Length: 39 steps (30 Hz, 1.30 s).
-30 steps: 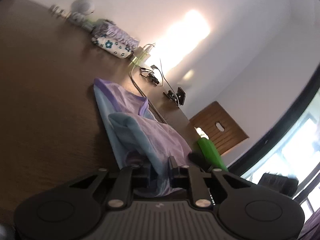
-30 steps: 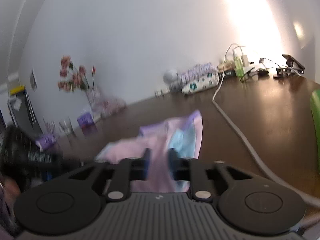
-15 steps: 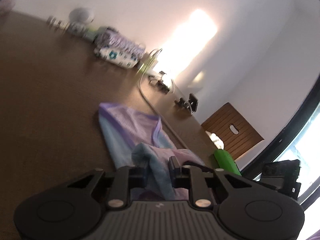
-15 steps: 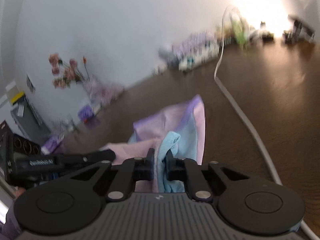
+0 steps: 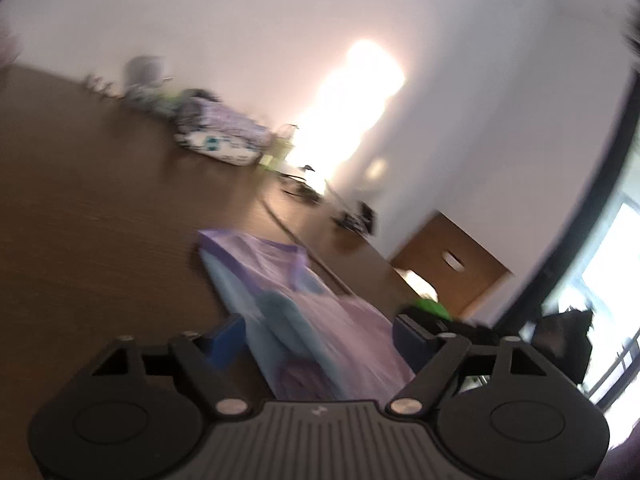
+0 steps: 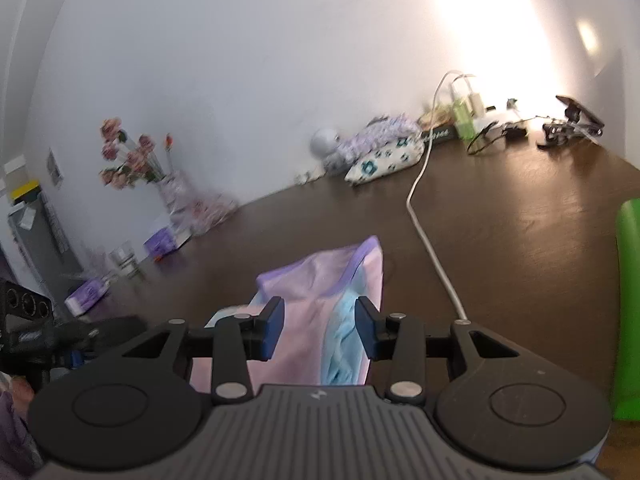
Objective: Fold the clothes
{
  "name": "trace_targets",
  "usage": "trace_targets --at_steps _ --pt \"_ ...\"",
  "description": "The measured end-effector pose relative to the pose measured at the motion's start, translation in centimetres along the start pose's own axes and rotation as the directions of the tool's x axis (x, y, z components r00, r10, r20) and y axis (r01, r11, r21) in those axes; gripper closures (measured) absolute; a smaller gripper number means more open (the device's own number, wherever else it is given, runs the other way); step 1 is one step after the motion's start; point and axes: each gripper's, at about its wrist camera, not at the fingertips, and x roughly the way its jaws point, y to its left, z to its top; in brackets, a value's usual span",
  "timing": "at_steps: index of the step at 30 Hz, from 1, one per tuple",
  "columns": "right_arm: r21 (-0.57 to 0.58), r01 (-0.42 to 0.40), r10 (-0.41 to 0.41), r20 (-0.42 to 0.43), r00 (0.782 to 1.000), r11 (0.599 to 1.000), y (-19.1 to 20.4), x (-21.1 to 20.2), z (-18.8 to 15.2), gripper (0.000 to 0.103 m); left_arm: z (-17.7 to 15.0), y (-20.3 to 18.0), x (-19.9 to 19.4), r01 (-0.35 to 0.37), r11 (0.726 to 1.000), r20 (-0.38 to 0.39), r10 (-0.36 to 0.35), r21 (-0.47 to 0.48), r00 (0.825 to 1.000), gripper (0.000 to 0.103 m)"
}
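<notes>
Released since half a second ago: both tools, then pinched on the cloth, now spread wide with nothing between the fingers. One garment, lilac and pink with a pale blue inner layer, lying partly folded on the dark worktop, directly ahead of both tools. Left tool open, fingers either side of the cloth's near end; view blurred. Right tool open, hovering just over the near edge, blue layer showing between its fingers.

Around the garment: one white cable running along the worktop just beside the cloth's right edge, back to the wall. One green object at the right edge, well apart from the cloth. One stack of patterned fabric near the wall, with one round white thing beside it. One vase of pink flowers far left. One wooden chair back past the worktop's far end. Small black gear at the far right corner, too blurred to name.
</notes>
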Motion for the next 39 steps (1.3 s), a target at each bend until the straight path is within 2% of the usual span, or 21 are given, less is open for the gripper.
trace_targets --at_steps 2,4,6,8,14,16,17,19,21,25,27,28,30,32,34,35,36,38,39 --pt "-0.012 -0.017 0.017 -0.025 1.000 1.000 0.1 -0.2 -0.4 0.064 -1.3 -1.2 -0.5 0.000 1.000 0.001 0.000 0.015 1.000 0.022" --pt "-0.023 -0.011 0.010 -0.042 0.999 1.000 0.3 0.2 -1.0 0.064 -2.3 -2.2 -0.3 -0.016 1.000 -0.003 0.015 -0.007 1.000 0.023" --pt "0.005 -0.015 0.015 -0.058 0.998 1.000 0.2 0.8 -1.6 0.067 -2.7 -2.8 -0.1 0.005 0.999 -0.006 -0.006 -0.042 1.000 0.023" --pt "0.012 -0.016 0.016 -0.066 0.998 1.000 0.3 1.3 -2.0 0.067 -2.9 -2.8 0.0 0.014 0.998 0.007 -0.014 -0.060 1.000 0.022" --pt "-0.002 -0.010 0.010 -0.055 0.998 1.000 0.6 1.3 -2.8 0.068 -3.0 -2.0 1.6 -0.011 0.989 -0.032 0.006 -0.148 0.999 0.024" --pt "0.002 -0.011 0.011 -0.053 0.999 1.000 0.5 1.3 -2.9 0.068 -3.0 -1.7 2.1 -0.026 0.985 -0.045 0.018 -0.170 0.999 0.037" --pt "0.000 -0.010 0.010 -0.052 0.999 1.000 0.5 1.3 -2.9 0.069 -2.9 -1.7 2.3 -0.035 0.984 -0.051 0.026 -0.177 0.998 0.048" --pt "0.003 -0.010 0.010 -0.055 0.998 1.000 0.5 1.3 -2.9 0.071 -2.7 -1.5 2.7 -0.046 0.980 -0.061 0.035 -0.193 0.998 0.059" --pt "0.011 -0.009 0.010 -0.058 0.998 1.000 0.5 1.2 -3.0 0.078 -2.6 -1.0 3.1 -0.058 0.975 -0.082 0.041 -0.214 0.996 0.089" --pt "0.030 -0.014 0.016 -0.076 0.997 0.999 0.7 0.9 -3.2 0.084 -2.7 1.1 2.7 -0.036 0.946 -0.117 -0.002 -0.321 0.993 0.090" --pt "0.009 -0.020 0.021 -0.082 0.996 1.000 1.2 0.6 -3.1 0.084 -2.6 1.3 2.2 -0.030 0.952 -0.118 -0.006 -0.304 0.993 0.085" --pt "-0.006 -0.020 0.019 -0.080 0.997 1.000 1.4 0.3 -2.9 0.082 -2.5 1.3 1.9 -0.027 0.956 -0.116 -0.007 -0.291 0.993 0.081" --pt "-0.027 -0.012 0.010 -0.048 0.999 1.000 1.6 -0.2 -2.3 0.081 -1.9 0.8 1.3 -0.014 0.971 -0.096 -0.009 -0.238 0.995 0.055" --pt "-0.033 0.003 -0.004 -0.039 0.999 0.999 1.3 0.1 -1.7 0.080 -1.4 0.3 1.0 -0.002 0.983 -0.067 -0.011 -0.184 0.998 0.046" --pt "-0.027 0.008 -0.010 -0.054 0.998 1.000 0.8 1.0 -1.5 0.080 -1.2 0.2 1.6 -0.015 0.987 -0.092 0.000 -0.162 0.996 0.051" --pt "-0.022 0.010 -0.011 -0.084 0.996 1.000 0.7 1.6 -1.5 0.080 -1.2 0.2 2.1 -0.027 0.987 -0.118 0.008 -0.158 0.993 0.077" --pt "-0.017 0.011 -0.013 -0.113 0.994 1.000 0.5 2.3 -1.5 0.081 -1.2 0.3 2.6 -0.036 0.988 -0.145 0.014 -0.151 0.989 0.088" --pt "-0.032 0.014 -0.018 -0.116 0.993 0.999 0.7 2.4 -1.4 0.080 -1.2 0.4 2.4 -0.034 0.992 -0.153 0.015 -0.122 0.988 0.083" --pt "-0.040 0.011 -0.015 -0.105 0.994 0.999 0.8 2.2 -1.2 0.080 -1.0 0.4 2.1 -0.035 0.993 -0.145 0.018 -0.111 0.989 0.072"
